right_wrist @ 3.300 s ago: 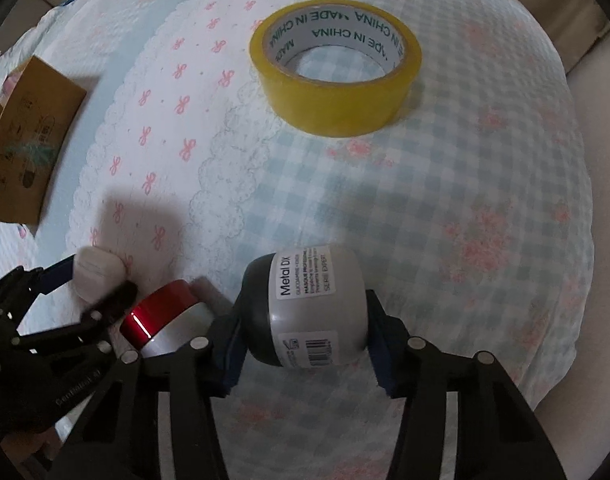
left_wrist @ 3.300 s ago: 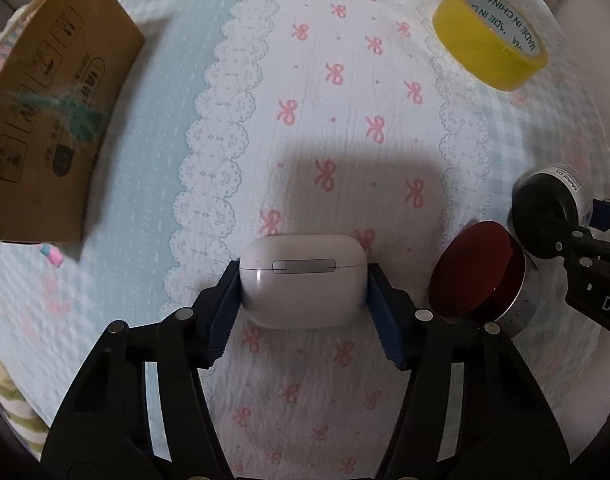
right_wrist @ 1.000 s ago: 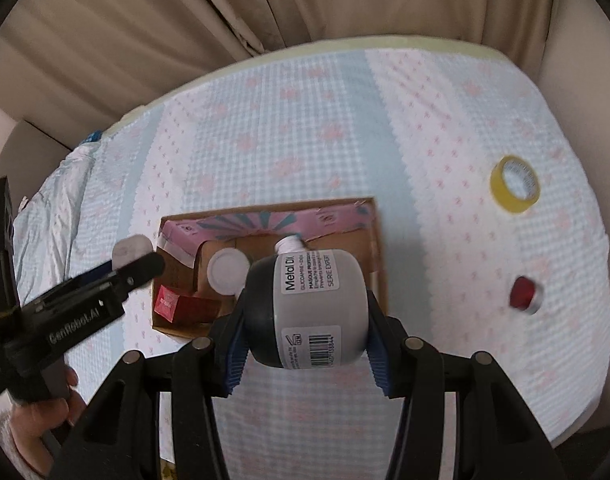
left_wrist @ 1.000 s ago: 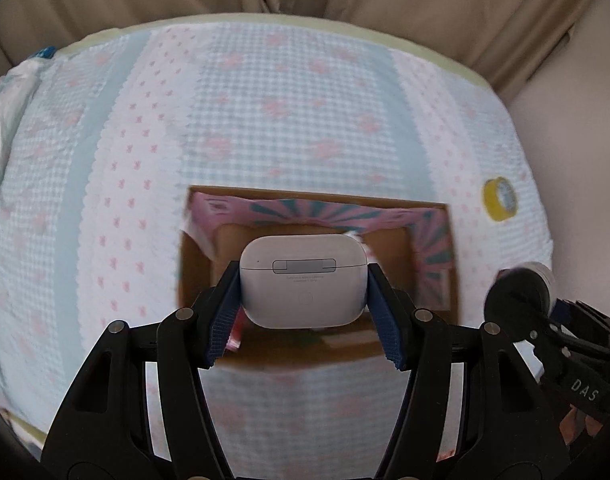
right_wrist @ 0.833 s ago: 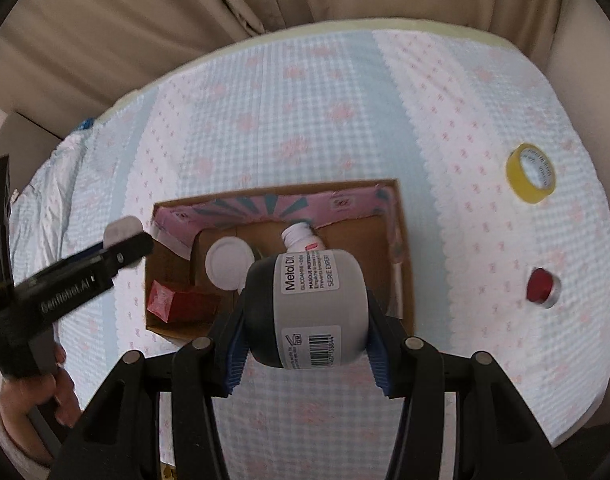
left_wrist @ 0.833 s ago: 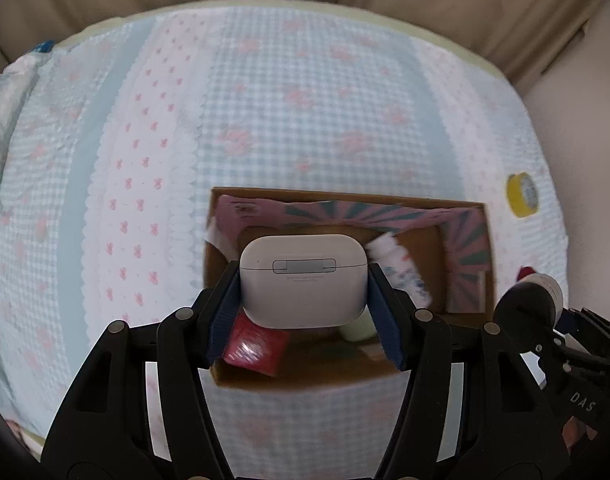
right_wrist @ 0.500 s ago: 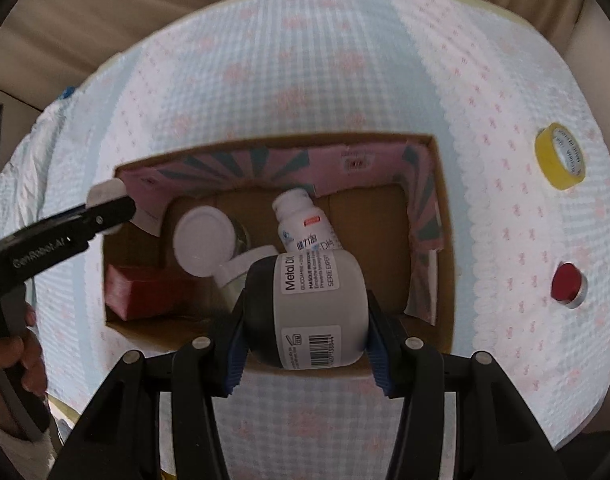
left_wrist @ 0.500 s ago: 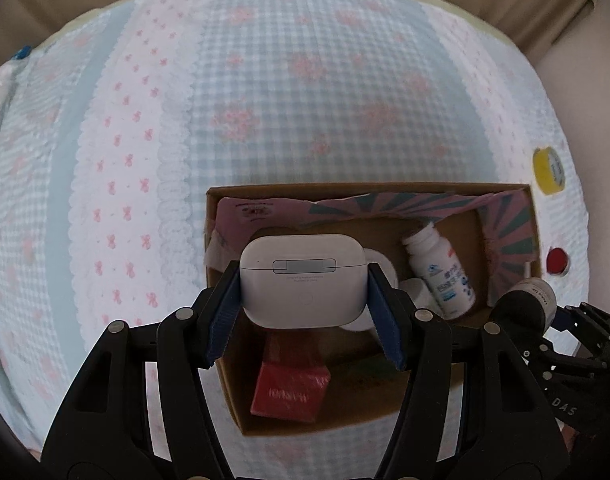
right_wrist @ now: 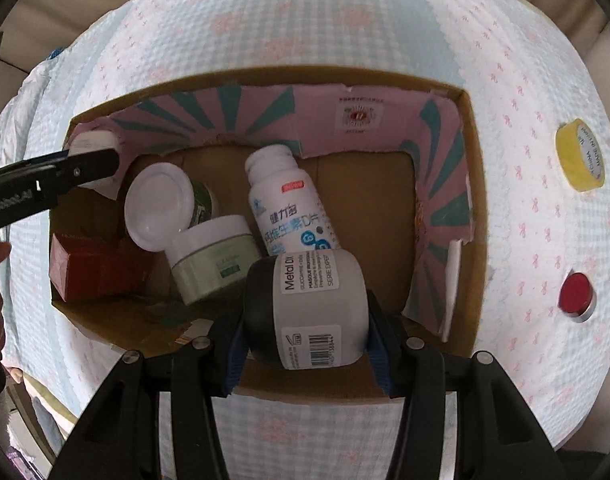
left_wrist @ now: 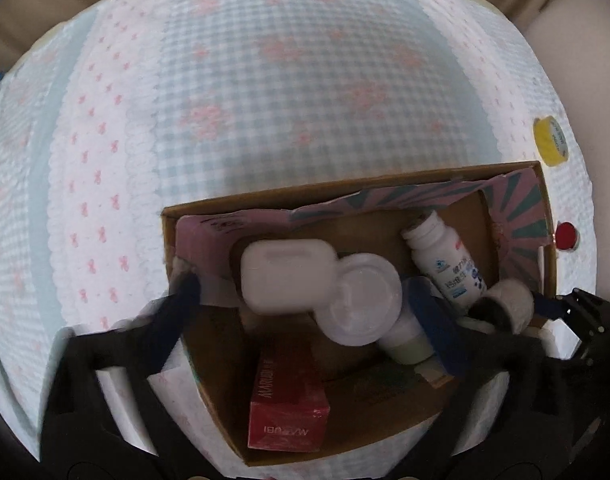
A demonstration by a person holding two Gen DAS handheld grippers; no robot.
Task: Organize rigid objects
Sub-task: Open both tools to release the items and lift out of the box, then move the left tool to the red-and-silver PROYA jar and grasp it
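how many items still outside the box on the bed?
2: yellow tape roll near the bed's right edge, and red-lidded tin on the bedding between it and the cardboard box. Others may sit out of frame.

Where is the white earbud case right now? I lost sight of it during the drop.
Left wrist view: the white earbud case is inside the cardboard box, left of centre, overlapping the round white lid, free between the open left gripper.
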